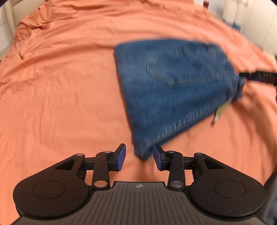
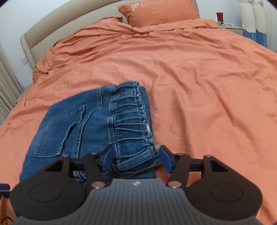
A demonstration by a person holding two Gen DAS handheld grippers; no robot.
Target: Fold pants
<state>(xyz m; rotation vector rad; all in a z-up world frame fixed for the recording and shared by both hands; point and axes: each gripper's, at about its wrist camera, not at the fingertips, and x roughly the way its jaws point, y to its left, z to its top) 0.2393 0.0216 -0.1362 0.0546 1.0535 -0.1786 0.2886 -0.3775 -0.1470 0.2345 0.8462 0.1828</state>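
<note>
Blue jeans [image 1: 174, 90] lie folded into a compact bundle on the orange bed cover [image 1: 60, 86], back pocket up. My left gripper [image 1: 139, 156] is open; the bundle's near corner lies between its blue pads without being held. In the right wrist view the jeans [image 2: 83, 128] show their gathered waistband, and my right gripper [image 2: 136, 159] is open with its jaws on either side of the waistband end. The right gripper's fingers also reach the jeans' right edge in the left wrist view [image 1: 256, 76]. The left view is blurred.
The orange bed cover [image 2: 199, 77] spreads wide around the jeans. Two orange pillows [image 2: 159, 12] and a beige headboard [image 2: 57, 26] stand at the far end. A nightstand [image 2: 230, 26] stands at the far right. A beige curtain [image 2: 7, 86] hangs at the left.
</note>
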